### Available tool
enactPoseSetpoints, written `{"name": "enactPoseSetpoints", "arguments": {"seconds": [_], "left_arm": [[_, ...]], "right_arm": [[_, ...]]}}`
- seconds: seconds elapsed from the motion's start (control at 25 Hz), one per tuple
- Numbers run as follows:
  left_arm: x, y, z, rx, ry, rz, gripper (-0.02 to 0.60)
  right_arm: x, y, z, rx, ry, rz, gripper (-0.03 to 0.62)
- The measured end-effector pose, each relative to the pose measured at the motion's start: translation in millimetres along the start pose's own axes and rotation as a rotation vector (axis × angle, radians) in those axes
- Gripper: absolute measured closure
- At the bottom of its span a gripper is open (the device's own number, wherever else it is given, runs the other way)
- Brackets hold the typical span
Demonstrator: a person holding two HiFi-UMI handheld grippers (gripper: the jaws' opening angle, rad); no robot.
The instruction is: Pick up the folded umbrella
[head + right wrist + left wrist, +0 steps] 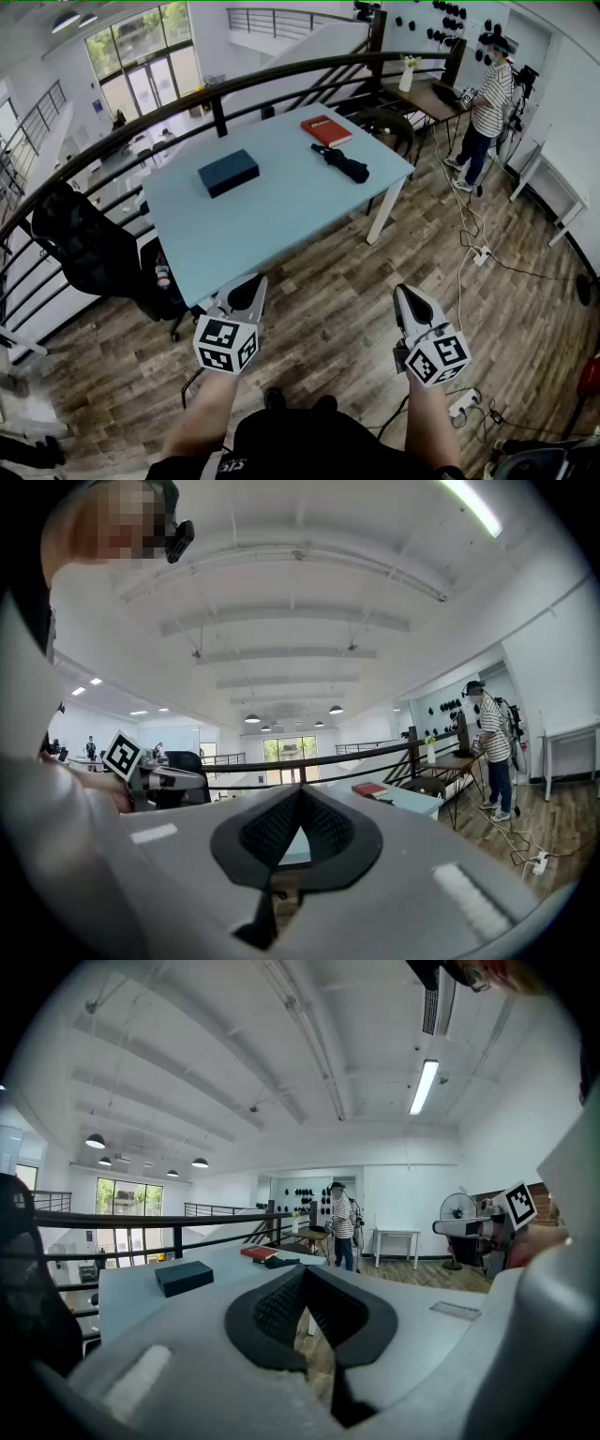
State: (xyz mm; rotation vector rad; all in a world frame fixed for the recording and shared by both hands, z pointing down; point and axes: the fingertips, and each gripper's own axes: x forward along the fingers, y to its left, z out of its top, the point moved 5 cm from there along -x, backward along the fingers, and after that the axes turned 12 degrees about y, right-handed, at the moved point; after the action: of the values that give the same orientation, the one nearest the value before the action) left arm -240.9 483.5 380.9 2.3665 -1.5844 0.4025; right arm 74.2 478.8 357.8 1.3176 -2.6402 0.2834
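The folded black umbrella (341, 162) lies on the far right part of a light blue table (281, 220), just in front of a red book (326, 130). Both grippers hover over the wooden floor on my side of the table, well short of the umbrella. My left gripper (249, 289) is shut and holds nothing. The right gripper (406, 298) also has its jaws together and empty. In the left gripper view the umbrella (281, 1261) shows small beyond the closed tips (305, 1269). The right gripper view (300, 791) shows the book (368, 787) far off.
A dark blue box (228, 172) sits mid-table. A black railing (216, 98) curves behind the table, and a black office chair (80, 248) stands at its left. A person in a striped shirt (487, 98) stands by a desk at the back right. Cables and a power strip (466, 403) lie on the floor.
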Motion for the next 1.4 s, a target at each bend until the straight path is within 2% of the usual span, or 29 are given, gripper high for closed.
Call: {"name": "enactPoseSetpoints", "arguments": {"seconds": [0.48,0.64,0.8,1.0,1.2,1.4], "left_arm": [[2.3,-16.1,3.0,0.002,0.01,-0.008,0.574],[2.7,-24.8,4.9,0.005,0.009,-0.01,0.574],[4.7,-41.5,4.3,-0.004,-0.009,-0.012,0.574],[8.5,-64.4,-0.2,0.014,-0.017,0.029,0.574],[21.0,-95.5,-1.0,0.065,0.009,-0.047,0.574],[47.1,-101.0,9.5,0.069,0.014,-0.069,0.574]], "right_arm": [[-12.4,-6.2,0.5,-0.006,-0.007,0.002,0.595],[-16.8,-9.6,-1.8,0.044,-0.002,0.035,0.594],[-29.2,-26.5,-20.4,0.093,0.038,0.058,0.593],[-50.8,-45.0,-33.5,0.136,0.038,0.074,0.592],[-61.3,-63.1,-49.8,0.158,0.053,0.083,0.592],[-56.8,-76.5,-50.2,0.17,0.052,0.078,0.592]]}}
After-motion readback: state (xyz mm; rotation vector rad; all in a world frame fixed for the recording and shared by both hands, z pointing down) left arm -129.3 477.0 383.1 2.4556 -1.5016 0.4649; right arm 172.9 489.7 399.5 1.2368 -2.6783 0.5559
